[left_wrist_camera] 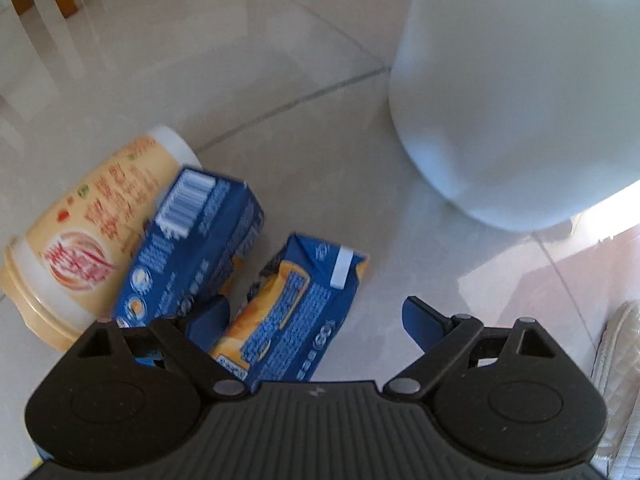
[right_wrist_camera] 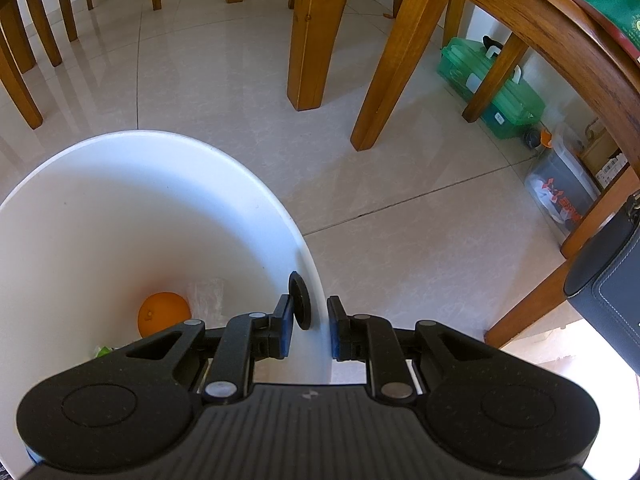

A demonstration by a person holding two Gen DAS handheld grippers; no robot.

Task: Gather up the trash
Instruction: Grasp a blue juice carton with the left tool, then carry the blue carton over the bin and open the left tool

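2 cartons (left_wrist_camera: 294,312) flat on floor (left_wrist_camera: 280,92) beside toppled cup (left_wrist_camera: 92,236), long axes running up-right toward bin (left_wrist_camera: 520,100); left gripper (left_wrist_camera: 320,316) angled steeply down, spread wide astride nearer carton; right gripper (right_wrist_camera: 310,328) pinching bin wall.

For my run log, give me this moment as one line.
left gripper: open over carton | right gripper: shut on bin rim | orange binned

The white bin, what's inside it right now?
Inside the white bin lie an orange, a clear wrapper and something green. The right gripper hides the rest.
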